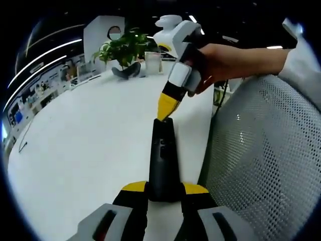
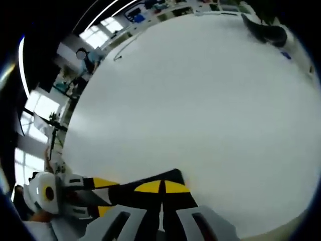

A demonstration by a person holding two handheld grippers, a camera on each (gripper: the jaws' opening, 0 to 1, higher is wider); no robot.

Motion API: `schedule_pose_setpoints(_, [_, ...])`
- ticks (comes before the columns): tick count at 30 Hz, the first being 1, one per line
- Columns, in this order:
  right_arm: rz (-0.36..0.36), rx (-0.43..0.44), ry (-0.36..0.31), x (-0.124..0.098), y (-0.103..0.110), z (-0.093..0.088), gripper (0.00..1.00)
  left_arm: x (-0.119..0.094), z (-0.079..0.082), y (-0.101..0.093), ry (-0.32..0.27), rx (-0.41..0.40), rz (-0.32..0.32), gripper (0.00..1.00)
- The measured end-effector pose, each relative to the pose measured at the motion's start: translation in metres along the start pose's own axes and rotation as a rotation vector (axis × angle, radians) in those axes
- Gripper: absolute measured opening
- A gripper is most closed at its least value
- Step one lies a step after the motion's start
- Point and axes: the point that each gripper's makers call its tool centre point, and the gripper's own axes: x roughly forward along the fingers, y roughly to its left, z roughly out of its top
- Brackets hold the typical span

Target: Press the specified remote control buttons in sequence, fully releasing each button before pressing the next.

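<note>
Left gripper view: remote (image 1: 163, 160) seemingly between jaws.

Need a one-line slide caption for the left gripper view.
Left gripper holds black remote; right gripper presses its far end.

Grippers (image 1: 161, 118) white-grey, yellow-black jaw tips — white sleeve (image 1: 301, 60).

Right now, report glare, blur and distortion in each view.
Left gripper view: fisheye bends the white table edge; ceiling strips glare; the black remote stays sharp, the potted plant soft. Right gripper view: table surface washed out, windows blown bright, near fingers slightly blurred.
</note>
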Motion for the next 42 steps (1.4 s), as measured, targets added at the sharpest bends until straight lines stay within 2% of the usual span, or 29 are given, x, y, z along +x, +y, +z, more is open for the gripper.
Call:
schedule_pose_setpoints(1, [-0.016,-0.007,0.011,0.0012,-0.0021,-0.0021,0.0,-0.0001,-0.0001,0.0,0.0,0.0,0.0,0.25])
schedule_pose_setpoints(10, [-0.007,-0.005,0.004,0.0006,-0.0007,-0.001,0.0,-0.0003,-0.0002,0.0001,-0.001,-0.002,0.0,0.25])
schedule_pose_setpoints(23, [-0.046,-0.131,-0.001,0.0013,0.0002,-0.0016,0.0,-0.0007,-0.0001,-0.0002,-0.005,-0.006,-0.001,0.24])
schedule_pose_setpoints(32, [-0.03,-0.076,0.001,0.0003,-0.0013,-0.0011,0.0,-0.0009,-0.0001,-0.0002,-0.005,-0.005,-0.001,0.25])
schedule_pose_setpoints(42, [-0.039,-0.084,0.006,0.0001,-0.0004,-0.0014,0.0,-0.0008,-0.0003,-0.0001,-0.004,-0.003,0.0,0.25])
